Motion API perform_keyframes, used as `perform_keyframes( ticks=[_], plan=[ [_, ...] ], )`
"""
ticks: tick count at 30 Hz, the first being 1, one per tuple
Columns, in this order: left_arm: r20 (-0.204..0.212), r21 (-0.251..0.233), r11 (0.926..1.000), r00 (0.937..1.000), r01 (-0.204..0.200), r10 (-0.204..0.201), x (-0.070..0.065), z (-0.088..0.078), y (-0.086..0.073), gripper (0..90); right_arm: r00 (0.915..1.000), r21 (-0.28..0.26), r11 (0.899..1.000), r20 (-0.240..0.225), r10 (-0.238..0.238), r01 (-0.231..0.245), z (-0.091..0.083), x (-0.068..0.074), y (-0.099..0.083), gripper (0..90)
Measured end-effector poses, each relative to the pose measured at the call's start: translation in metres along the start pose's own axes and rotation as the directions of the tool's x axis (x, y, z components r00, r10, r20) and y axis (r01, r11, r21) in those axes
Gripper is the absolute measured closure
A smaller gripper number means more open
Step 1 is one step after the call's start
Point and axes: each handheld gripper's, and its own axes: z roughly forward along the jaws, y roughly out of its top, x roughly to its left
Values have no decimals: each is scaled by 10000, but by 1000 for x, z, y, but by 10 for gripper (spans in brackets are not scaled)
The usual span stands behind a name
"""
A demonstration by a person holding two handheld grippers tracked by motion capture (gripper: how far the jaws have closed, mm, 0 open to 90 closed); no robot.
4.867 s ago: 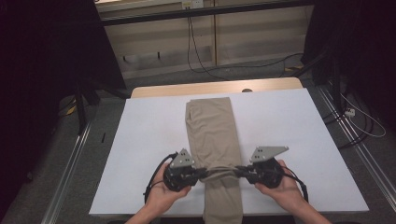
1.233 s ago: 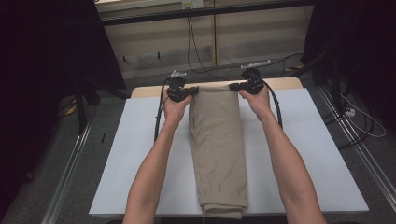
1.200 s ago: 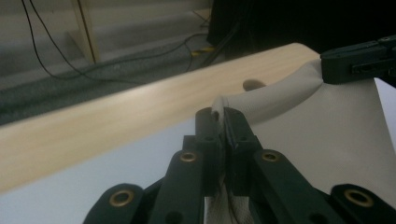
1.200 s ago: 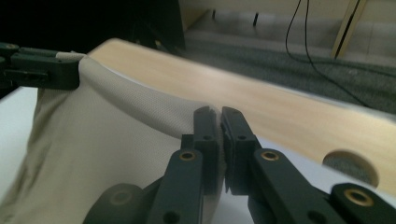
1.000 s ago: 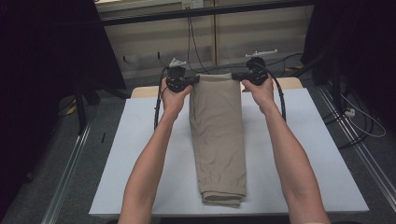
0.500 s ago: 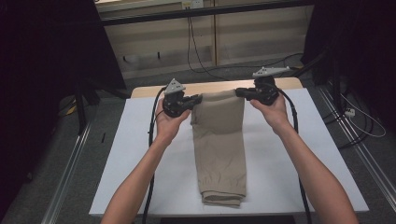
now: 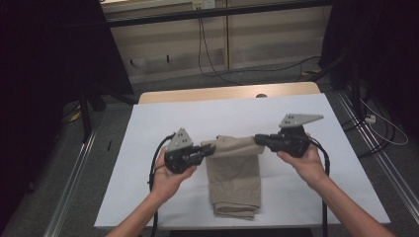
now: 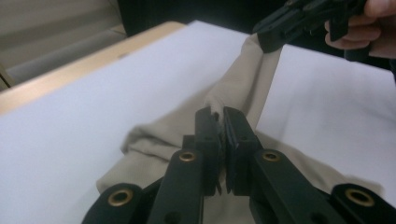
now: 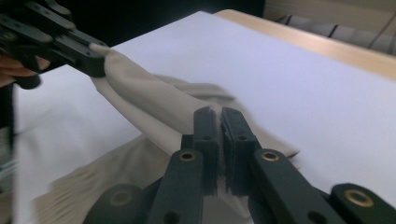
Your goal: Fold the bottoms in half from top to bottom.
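Reaching in from the bottom edge of the high view, two bare forearms angle upward and apart, each hand wrapped around a gripper at mid-frame. The left gripper [image 7: 211,147] sits left of centre, its jaws pointing right; the right gripper [image 7: 259,139] sits right of centre, slightly higher in the frame, its jaws pointing left, so the two face each other across a short gap. A grey three-cornered plate rides on top of each.

Both grippers are clenched on the beige trousers [image 7: 236,177]: the left gripper [image 8: 223,135] pinches one corner of the raised cloth edge, and the right gripper [image 9: 219,135] pinches the other, with fabric caught between the closed jaws in each gripper view.

That held edge is lifted off the white counter [image 7: 316,197] and stretched between the grippers. Below it in the frame, the rest of the trousers lies as a narrow folded strip running down toward the counter's near edge, its bottom end doubled in layers. The cloth is plain tan, softly creased near the grip points, and lies at the centre of the counter.
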Motion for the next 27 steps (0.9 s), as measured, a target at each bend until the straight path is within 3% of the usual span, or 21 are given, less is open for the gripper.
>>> perform_keyframes(
  ticks=[1, 4, 10, 16, 18, 19, 21, 23, 26, 27],
  plan=[
    [69, 178, 9996, 9997, -218, 216, -7, -2, -5, 856, 9999, -1, 10000, -125, 11, -11, -3, 6, -8, 860],
    [488, 621, 9974, 9982, -366, 336, -25, -6, -25, 854, 9996, 361, 9993, -297, 17, -6, -7, 24, -31, 858],
    [1052, 1734, 9844, 9944, -296, 114, -50, -7, -61, 847, 9968, 1335, 9910, -796, 57, 50, -13, 56, -74, 847],
    [1425, 2271, 9730, 9898, -404, 78, -68, -11, -74, 824, 9955, 2071, 9772, -907, -284, 467, -18, 79, -96, 822],
    [1617, 2363, 9713, 9868, -292, -97, -68, -12, -75, 753, 9954, 2273, 9712, -785, -553, 719, -20, 83, -99, 759],
    [1647, 2402, 9704, 9862, -264, -139, -67, -13, -76, 682, 9963, 2329, 9706, -737, -444, 605, -20, 84, -101, 725],
    [1685, 2404, 9705, 9854, -167, -248, -67, -15, -77, 660, 9967, 2256, 9733, -767, -257, 424, -21, 84, -104, 659],
    [1564, 2140, 9768, 9874, -86, -256, -65, -18, -75, 624, 9973, 2224, 9739, -664, -315, 456, -21, 85, -105, 570],
    [707, 1676, 9855, 9967, 275, -398, -57, -23, -71, 397, 9995, 1737, 9846, -277, -159, 204, -23, 82, -102, 432],
    [442, 1517, 9879, 9983, 317, -388, -52, -26, -71, 362, 9999, 1481, 9889, -68, -103, 112, -25, 80, -100, 389]
  ],
)
